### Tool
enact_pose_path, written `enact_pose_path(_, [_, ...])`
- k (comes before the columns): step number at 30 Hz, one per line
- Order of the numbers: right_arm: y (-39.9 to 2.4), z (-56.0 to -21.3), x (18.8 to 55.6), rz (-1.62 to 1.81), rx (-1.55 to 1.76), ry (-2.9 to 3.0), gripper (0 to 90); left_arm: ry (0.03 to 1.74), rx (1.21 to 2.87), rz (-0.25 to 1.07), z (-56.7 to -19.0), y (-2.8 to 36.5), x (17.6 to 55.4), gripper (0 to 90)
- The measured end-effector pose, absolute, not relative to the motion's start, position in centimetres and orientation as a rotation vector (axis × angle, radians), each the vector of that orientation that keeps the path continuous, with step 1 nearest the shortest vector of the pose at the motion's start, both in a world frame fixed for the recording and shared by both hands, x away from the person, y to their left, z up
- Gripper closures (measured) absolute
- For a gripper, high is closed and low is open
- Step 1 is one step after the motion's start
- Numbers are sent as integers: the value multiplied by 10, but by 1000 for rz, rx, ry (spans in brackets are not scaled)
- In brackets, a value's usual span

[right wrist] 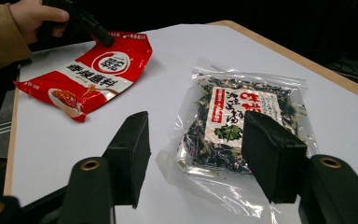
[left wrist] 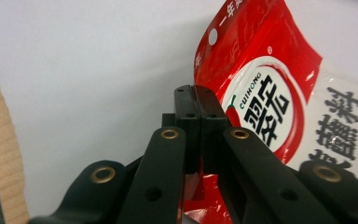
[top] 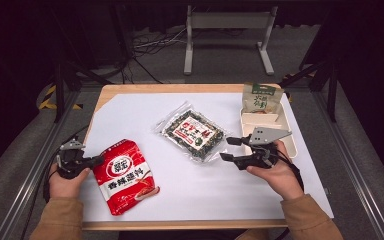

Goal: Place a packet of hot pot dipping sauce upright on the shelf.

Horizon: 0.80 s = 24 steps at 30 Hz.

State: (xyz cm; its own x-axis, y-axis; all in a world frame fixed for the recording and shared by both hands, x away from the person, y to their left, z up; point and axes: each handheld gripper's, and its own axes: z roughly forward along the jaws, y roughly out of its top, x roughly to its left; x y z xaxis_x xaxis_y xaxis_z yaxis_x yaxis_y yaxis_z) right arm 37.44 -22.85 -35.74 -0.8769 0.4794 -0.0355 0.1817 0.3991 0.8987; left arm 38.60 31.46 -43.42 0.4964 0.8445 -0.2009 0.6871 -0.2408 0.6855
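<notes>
Red pouch (top: 125, 175) flat on the white sheet (top: 145, 112) at front left, its left edge pinched in the clenched left gripper (top: 99, 160). Clear seaweed bag (top: 192, 132) mid-table, apart from the pouch. Right gripper (top: 224, 148) released, jaws wide, just beside that bag's right corner. Green packet (top: 261, 98) upright in the cream tray (top: 293, 140) at far right.

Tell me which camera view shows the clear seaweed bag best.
The right gripper view: the clear seaweed bag lies close ahead of the open right gripper, its label and dark contents sharp. The high view shows the whole bag smaller, mid-table between the red packet and the tray.
</notes>
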Motion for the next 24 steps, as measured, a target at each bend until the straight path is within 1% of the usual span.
enact_pose_path(5, [-229,-355,374,1474,580,2364,432,1201,1991,270,-418,313,382,897])
enact_pose_path(12, [-228,-353,373,1483,573,2365,437,1122,2023,288,-394,308,373,897])
enact_pose_path(16, [-226,-351,372,1479,570,2366,442,1095,2011,271,-380,304,365,898])
enact_pose_path(24, [-227,-344,367,1494,549,2313,480,1007,2016,323,-358,297,353,898])
